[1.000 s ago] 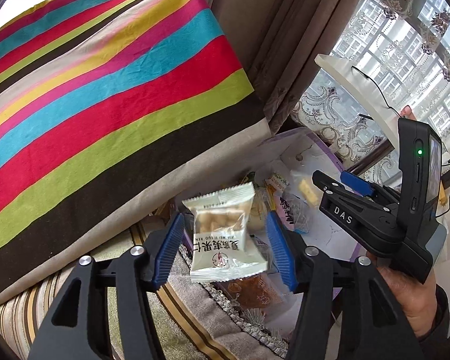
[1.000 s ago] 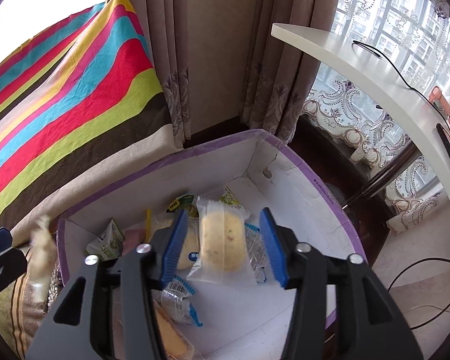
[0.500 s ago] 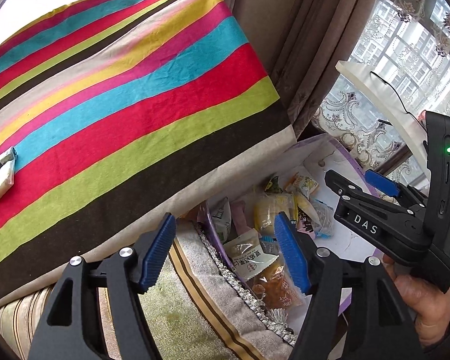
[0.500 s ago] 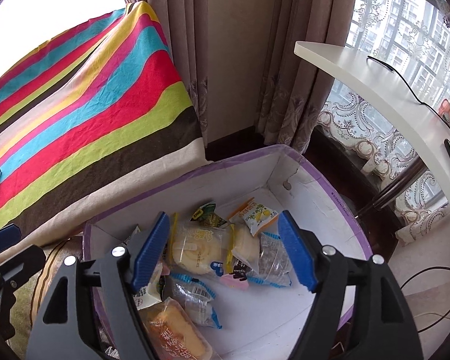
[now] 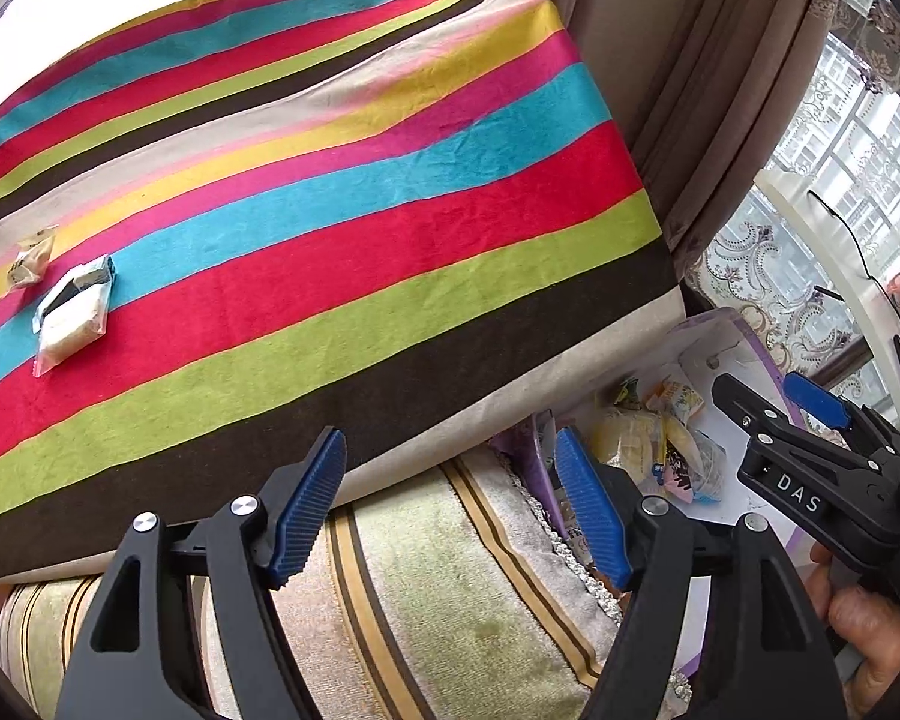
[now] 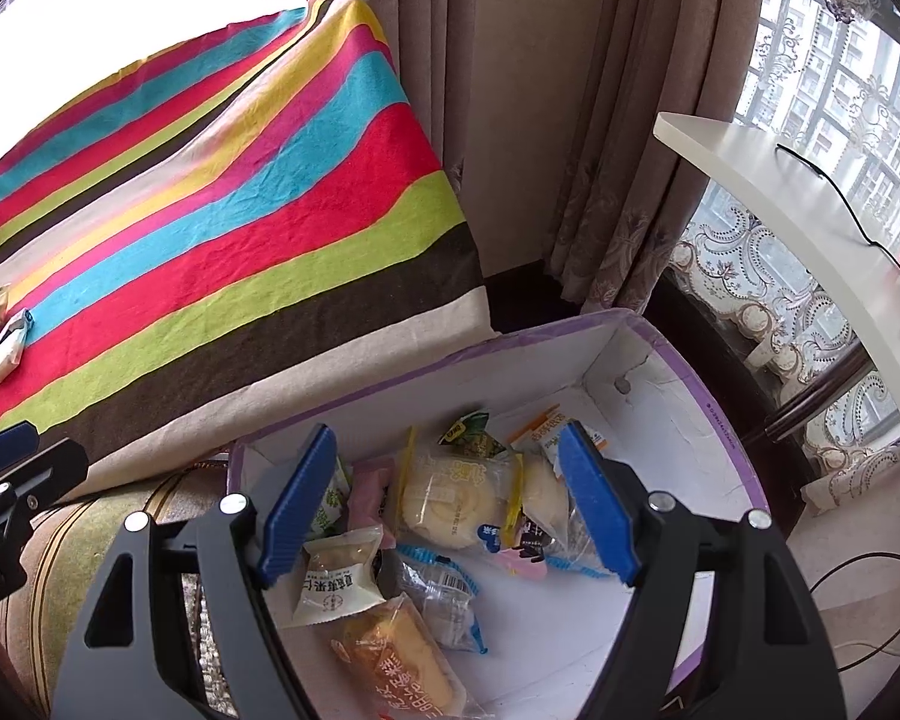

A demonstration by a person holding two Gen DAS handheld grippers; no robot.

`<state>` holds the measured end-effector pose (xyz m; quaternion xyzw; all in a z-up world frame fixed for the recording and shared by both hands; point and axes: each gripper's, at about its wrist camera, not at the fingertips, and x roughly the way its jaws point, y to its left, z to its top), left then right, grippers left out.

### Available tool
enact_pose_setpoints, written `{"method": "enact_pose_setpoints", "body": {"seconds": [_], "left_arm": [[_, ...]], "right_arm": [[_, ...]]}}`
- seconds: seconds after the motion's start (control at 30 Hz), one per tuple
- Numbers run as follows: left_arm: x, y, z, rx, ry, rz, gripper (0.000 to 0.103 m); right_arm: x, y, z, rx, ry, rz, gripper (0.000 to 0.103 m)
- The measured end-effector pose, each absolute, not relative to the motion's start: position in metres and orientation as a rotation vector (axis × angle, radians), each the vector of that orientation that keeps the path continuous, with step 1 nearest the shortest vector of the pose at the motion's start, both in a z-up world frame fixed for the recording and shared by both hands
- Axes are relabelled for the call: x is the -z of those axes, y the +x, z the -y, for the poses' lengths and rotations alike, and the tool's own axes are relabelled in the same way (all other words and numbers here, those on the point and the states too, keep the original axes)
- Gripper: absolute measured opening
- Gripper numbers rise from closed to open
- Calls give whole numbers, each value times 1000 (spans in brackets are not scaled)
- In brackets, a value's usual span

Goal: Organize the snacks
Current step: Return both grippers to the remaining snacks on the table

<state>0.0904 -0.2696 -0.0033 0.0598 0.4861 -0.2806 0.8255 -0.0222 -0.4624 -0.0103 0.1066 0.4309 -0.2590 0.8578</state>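
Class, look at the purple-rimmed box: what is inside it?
The purple-rimmed box holds a pile of wrapped snacks, among them a round bun and an orange cake packet. Whatever lies beneath the pile is covered.

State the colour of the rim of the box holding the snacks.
Purple, around white walls. The box shows best in the right wrist view.

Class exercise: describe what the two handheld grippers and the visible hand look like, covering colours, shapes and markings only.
Left gripper and right gripper: black plastic frames with triangular cut-outs and silver rivets; the jaws carry ribbed blue pads. The left view shows white "DAS" lettering on the right gripper, and the bare hand gripping it.
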Motion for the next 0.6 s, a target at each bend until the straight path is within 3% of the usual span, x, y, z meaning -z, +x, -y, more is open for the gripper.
{"method": "enact_pose_setpoints", "body": {"seconds": [0.6], "left_arm": [[12,118,228,520,27,-1075,72]], "right_arm": [[8,13,401,363,209,-959,77]]}}
